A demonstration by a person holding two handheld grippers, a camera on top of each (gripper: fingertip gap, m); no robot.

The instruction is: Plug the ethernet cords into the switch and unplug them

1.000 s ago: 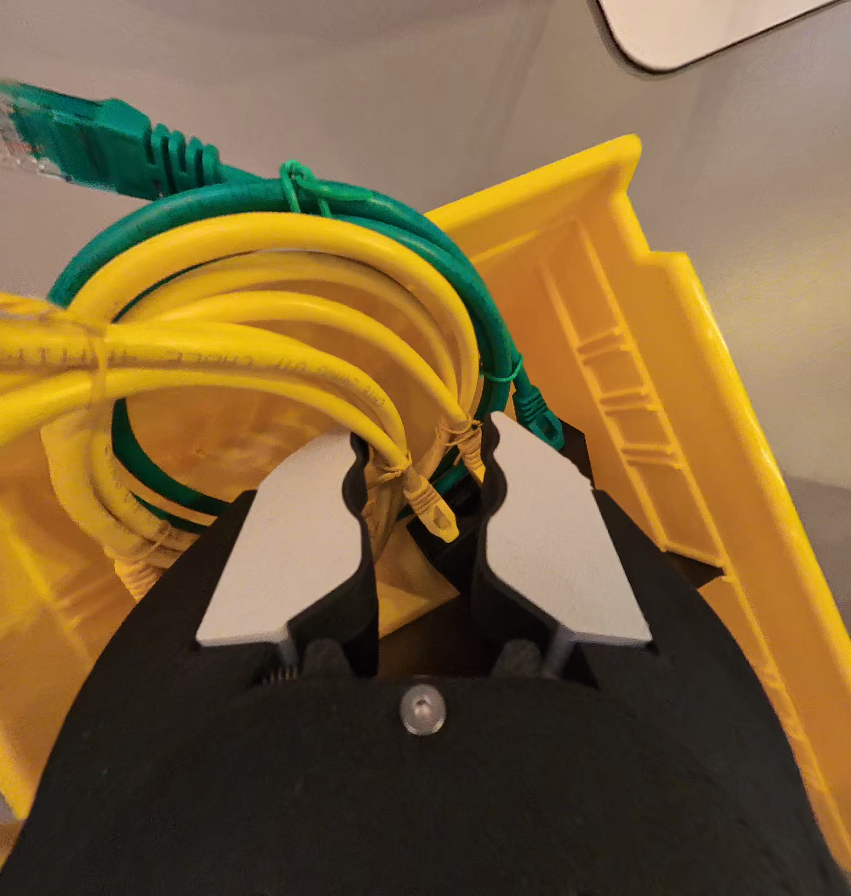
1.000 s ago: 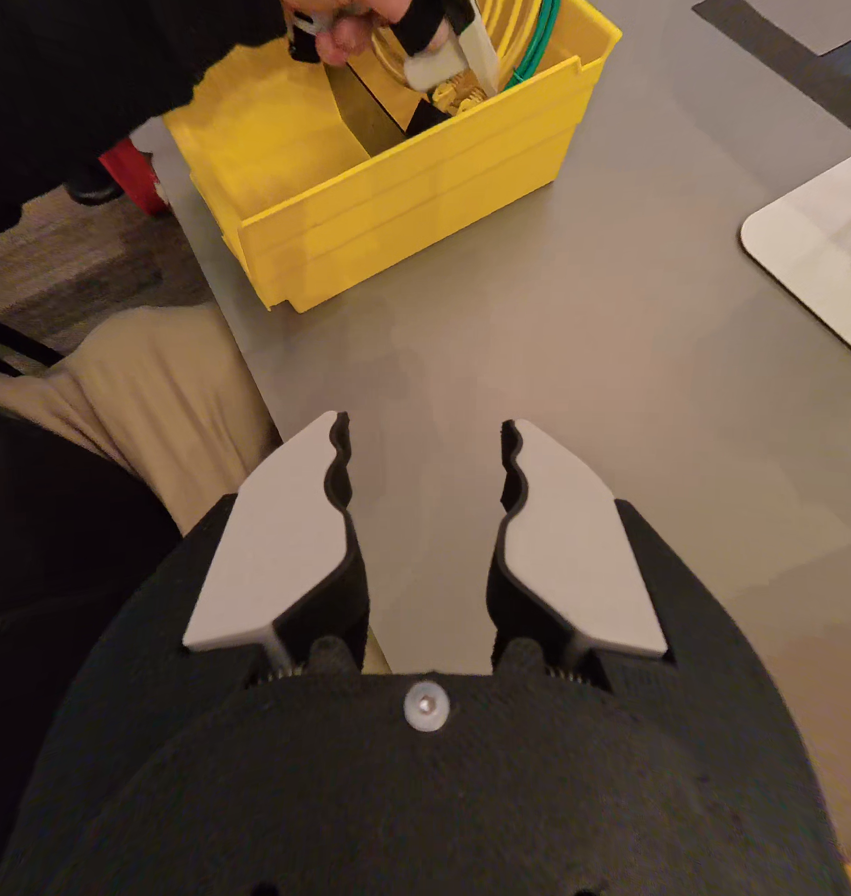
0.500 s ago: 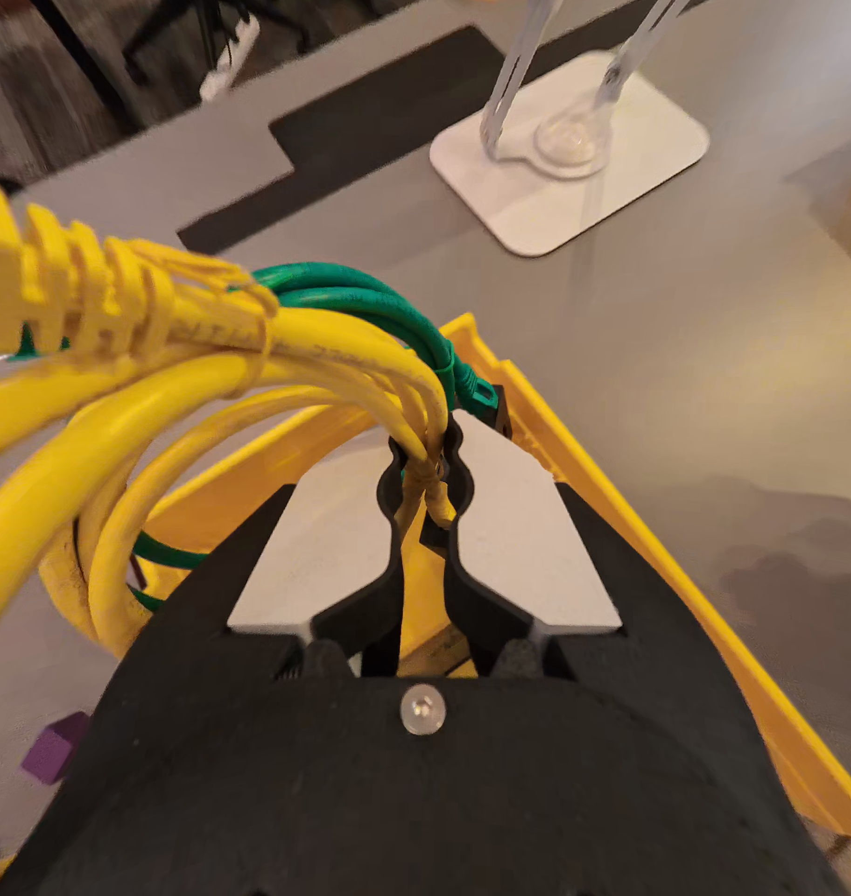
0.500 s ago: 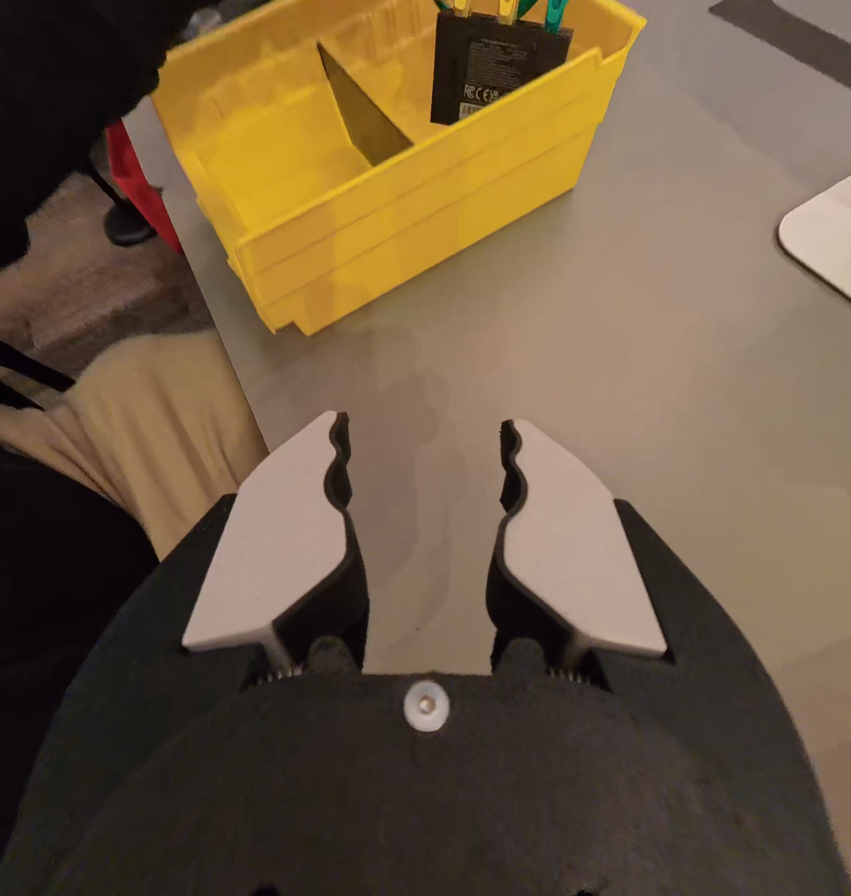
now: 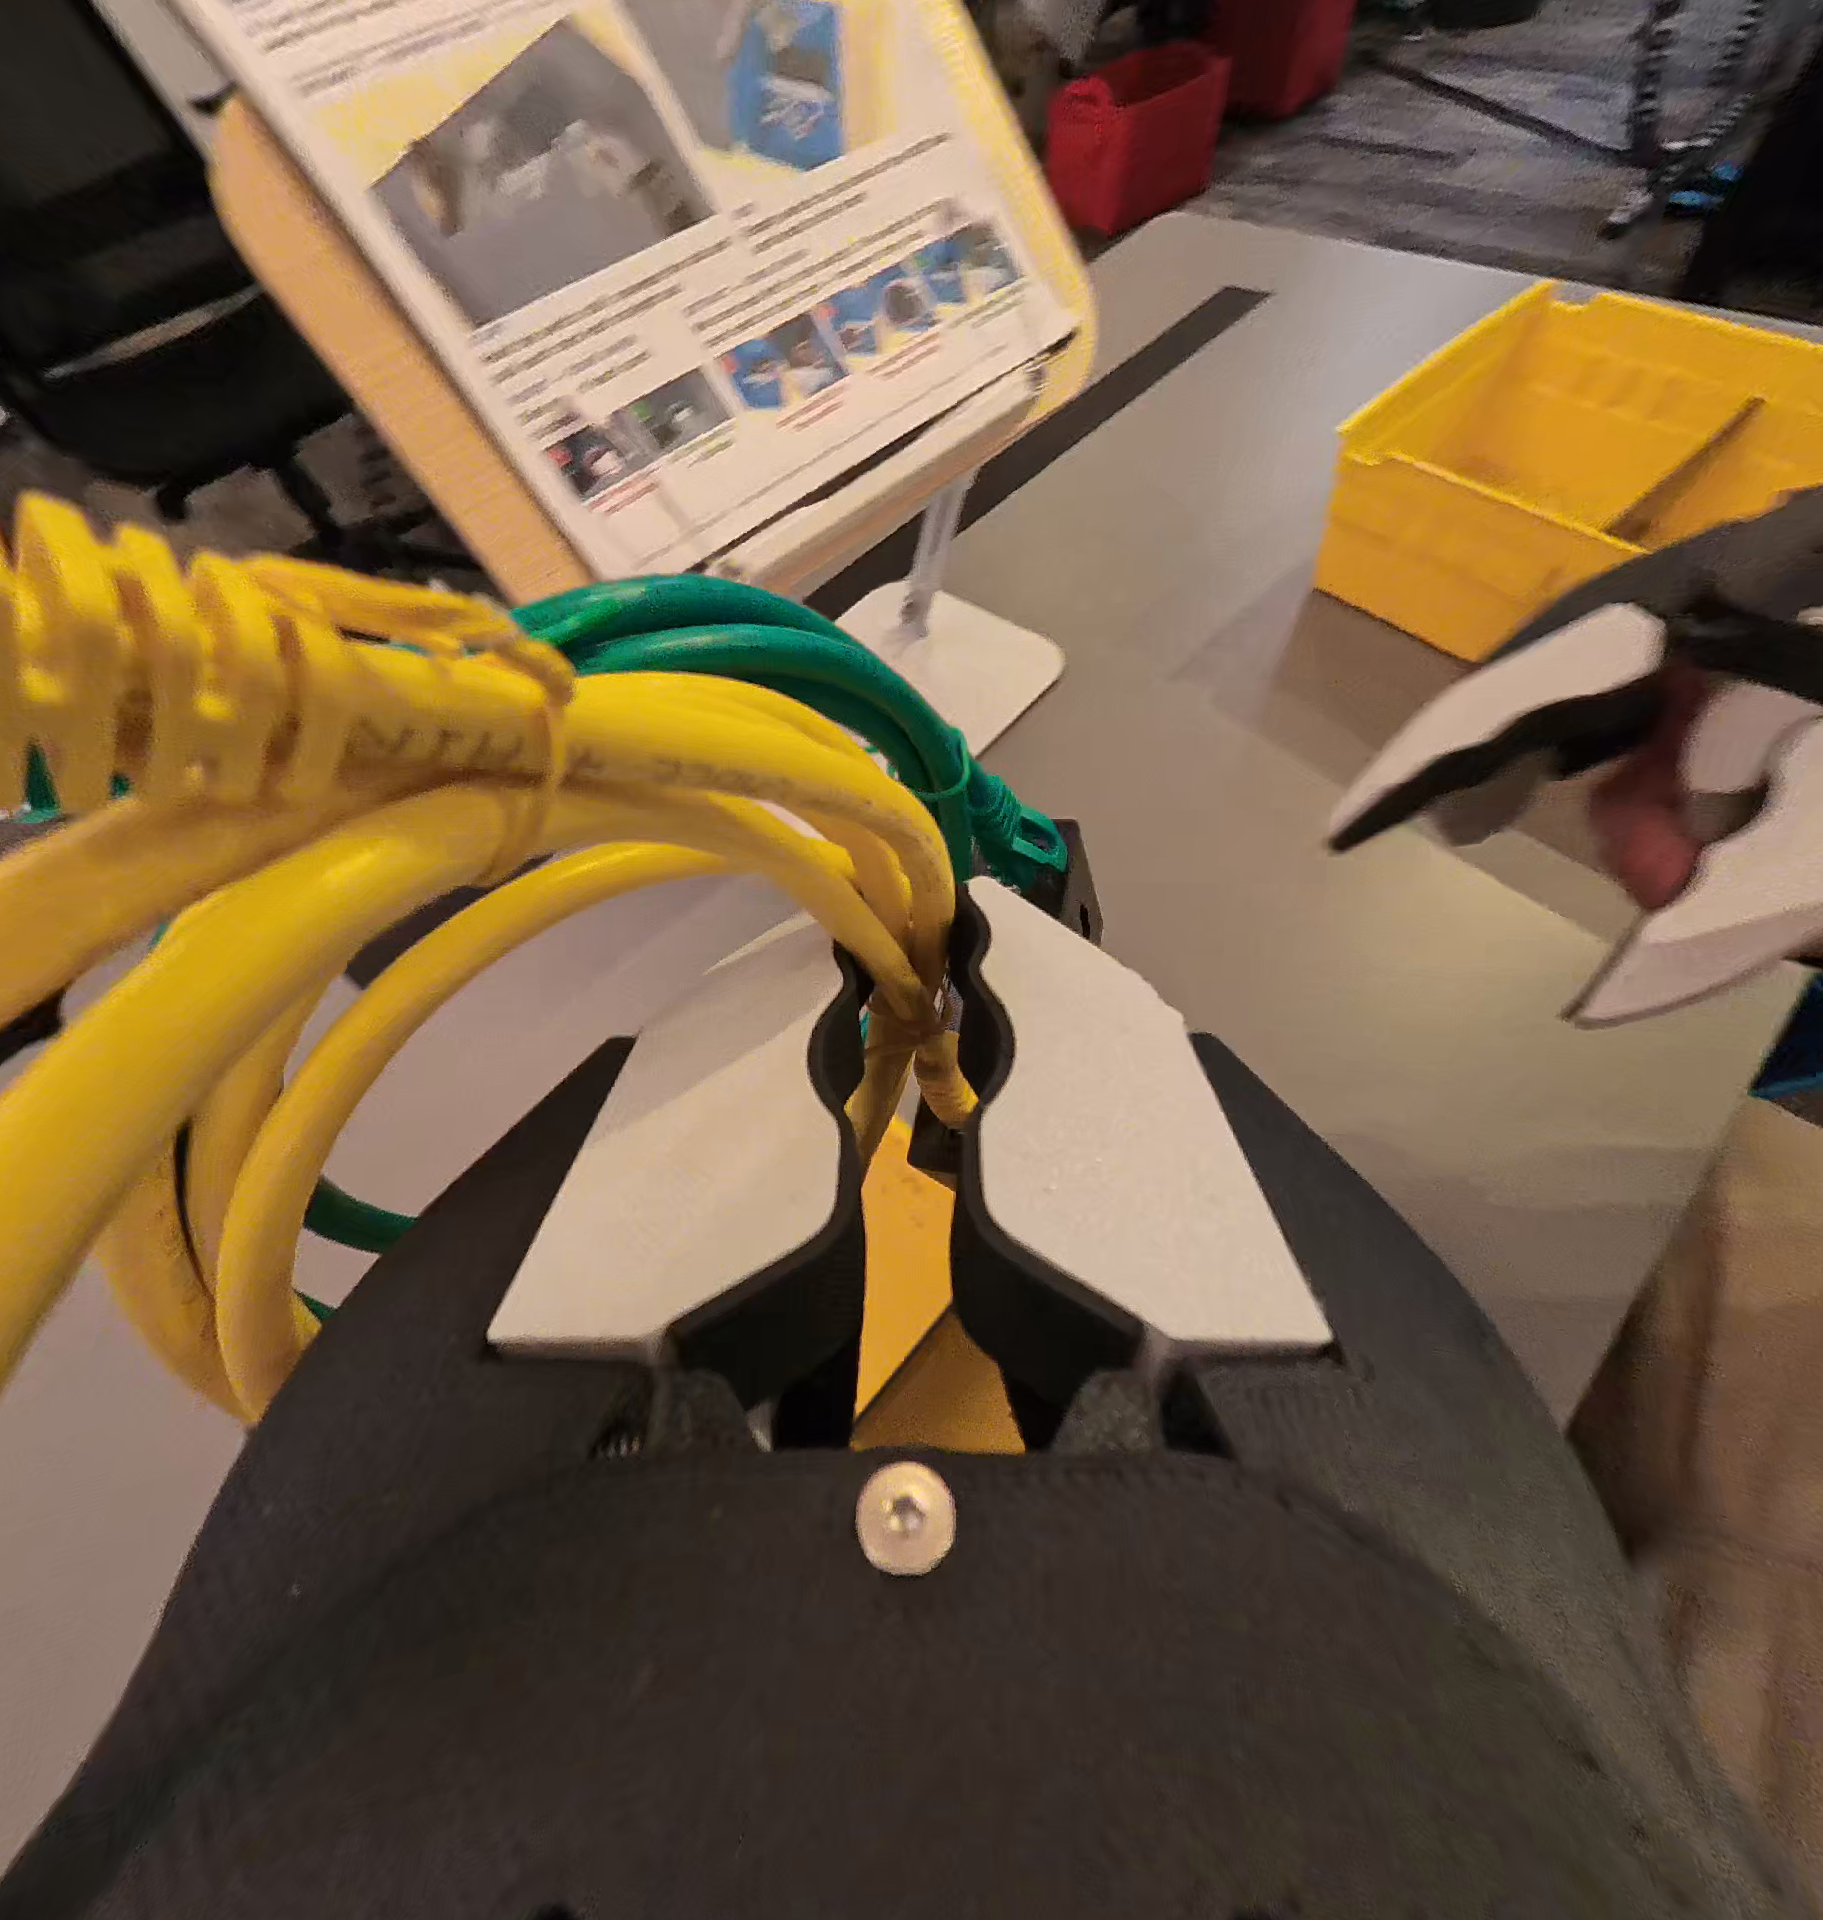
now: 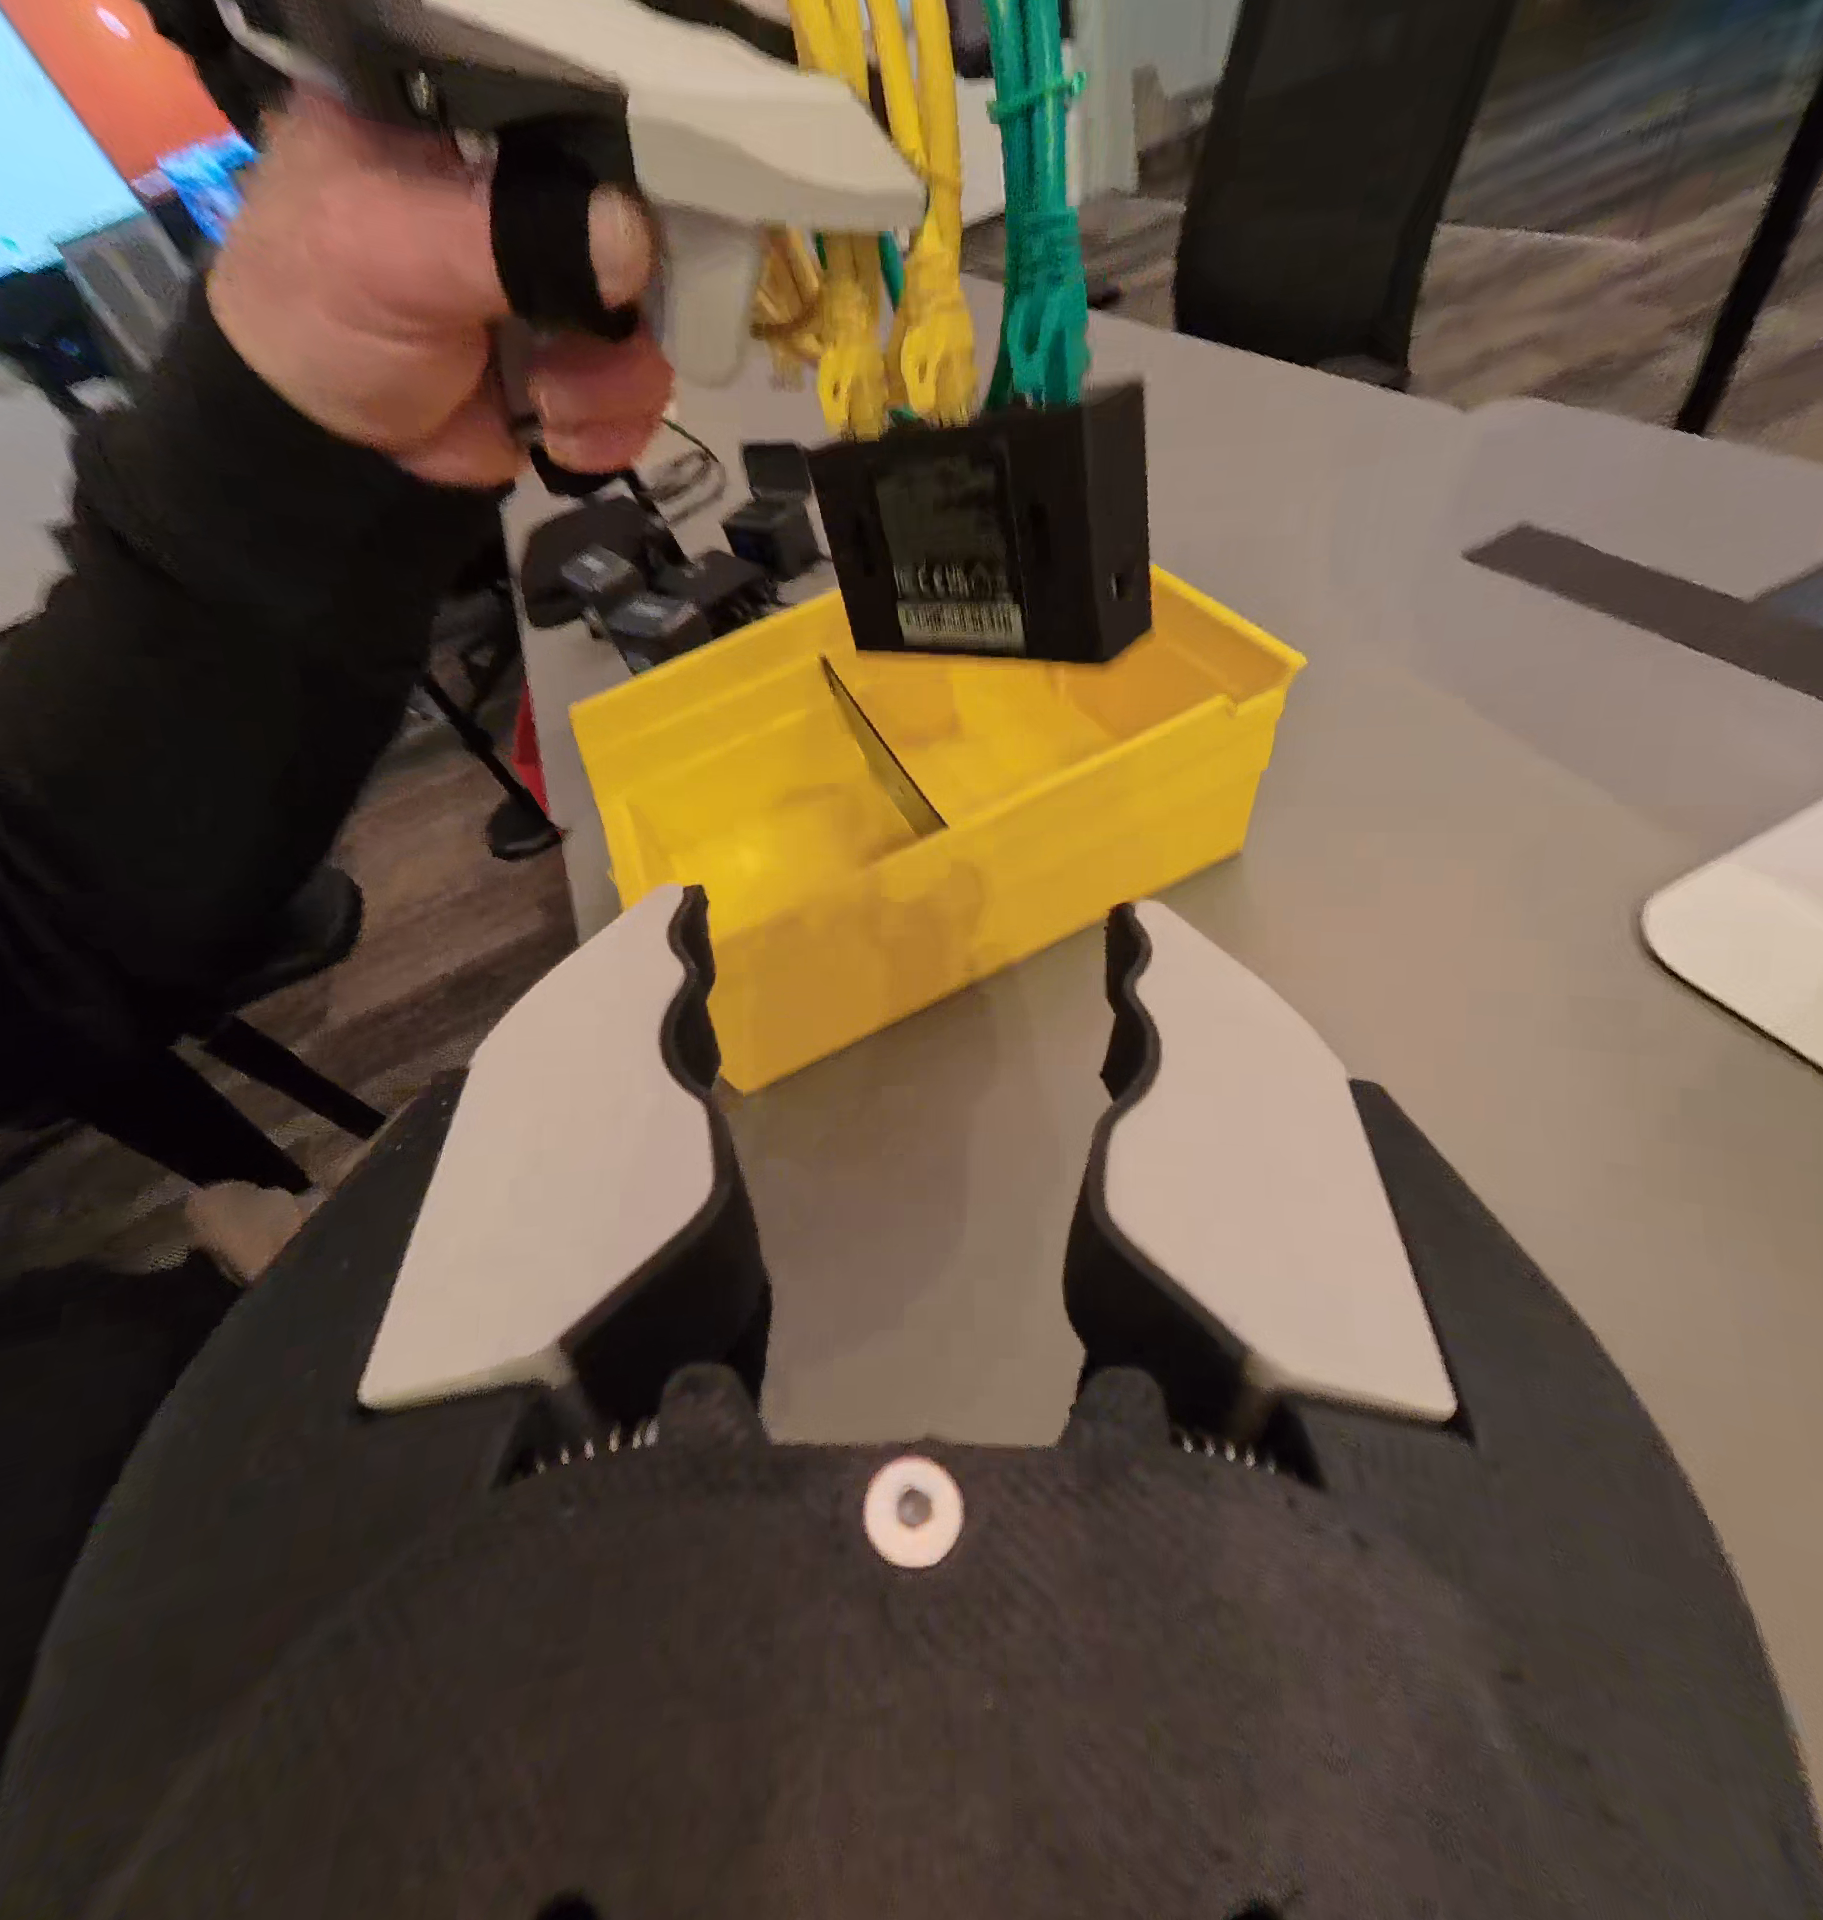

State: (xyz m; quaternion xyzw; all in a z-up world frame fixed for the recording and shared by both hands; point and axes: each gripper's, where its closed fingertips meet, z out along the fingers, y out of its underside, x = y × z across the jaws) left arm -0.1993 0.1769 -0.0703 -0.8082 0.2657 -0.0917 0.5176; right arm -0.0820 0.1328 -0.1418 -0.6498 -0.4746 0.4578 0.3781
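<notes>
My left gripper (image 5: pixel 912 935) is shut on a bundle of yellow ethernet cords (image 5: pixel 367 852) just above their plugs. Green cords (image 5: pixel 741 644) loop beside them. The cords are plugged into a black switch (image 6: pixel 990 540), which hangs from them in the air above a yellow bin (image 6: pixel 990 894). Only a corner of the switch (image 5: pixel 1068 883) shows past my fingers in the left wrist view. My right gripper (image 6: pixel 907 935) is open and empty, low over the grey table in front of the bin. It also shows at the right of the left wrist view (image 5: pixel 1463 925).
A tilted stand with a printed sheet (image 5: pixel 678 260) has a white base (image 5: pixel 948 655) on the table. A black strip (image 5: pixel 1094 395) crosses the tabletop. A person's hand and dark sleeve (image 6: pixel 263 520) hold the left gripper. The table's left edge runs beside the bin. My right fingertips sit around 15 centimeters from my left ones.
My left gripper has lifted the cords and the hanging switch up out of the yellow bin. My right gripper has tilted up toward the bin and stays open.
</notes>
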